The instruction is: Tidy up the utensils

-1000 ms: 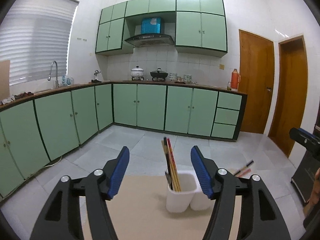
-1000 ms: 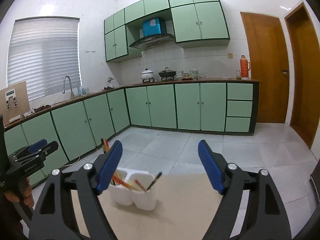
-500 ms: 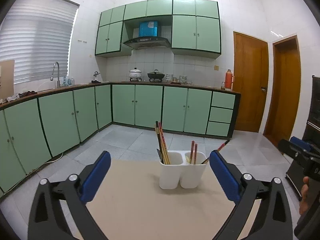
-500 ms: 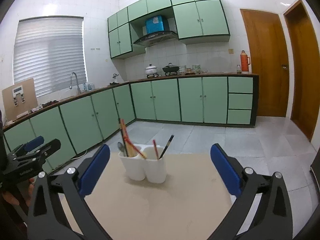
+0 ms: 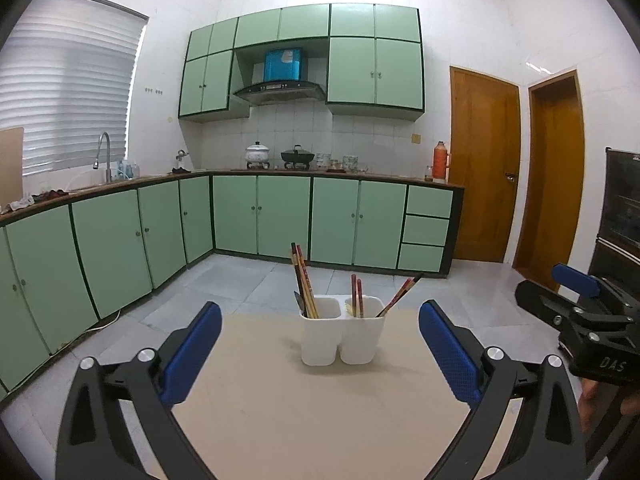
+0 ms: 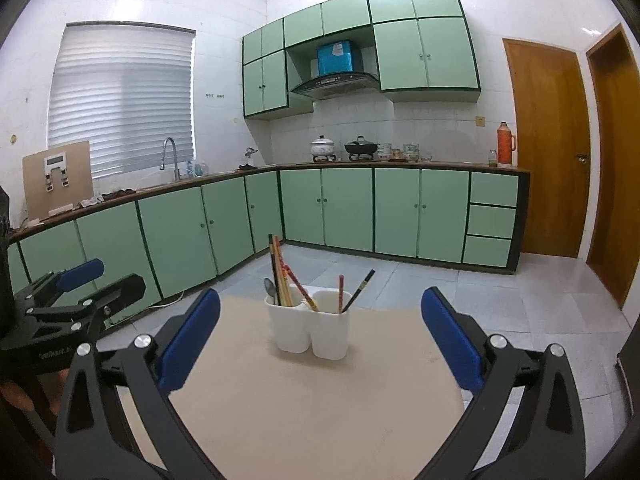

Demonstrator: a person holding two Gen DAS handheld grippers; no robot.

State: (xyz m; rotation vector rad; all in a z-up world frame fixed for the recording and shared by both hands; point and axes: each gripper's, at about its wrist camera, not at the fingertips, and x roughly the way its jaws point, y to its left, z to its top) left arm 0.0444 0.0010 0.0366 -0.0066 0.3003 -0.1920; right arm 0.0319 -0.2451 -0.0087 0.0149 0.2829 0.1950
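Note:
A white two-compartment utensil holder (image 5: pixel 342 338) stands near the far edge of a beige table (image 5: pixel 320 408); it also shows in the right wrist view (image 6: pixel 310 330). Its left compartment holds several chopsticks (image 5: pixel 303 282) and a spoon (image 6: pixel 270 290). Its right compartment holds three chopsticks (image 5: pixel 357 296). My left gripper (image 5: pixel 320 344) is open and empty, some way in front of the holder. My right gripper (image 6: pixel 320 332) is open and empty, also in front of it. Each gripper shows at the edge of the other's view.
The table sits in a kitchen with green cabinets (image 5: pixel 280 216) along the far and left walls. Wooden doors (image 5: pixel 484 164) are at the right. A dark oven (image 5: pixel 622 208) stands at the far right. The floor is tiled.
Both grippers have opened wider and pulled back from the holder, which now stands farther off and centred in both views. The holder has not moved.

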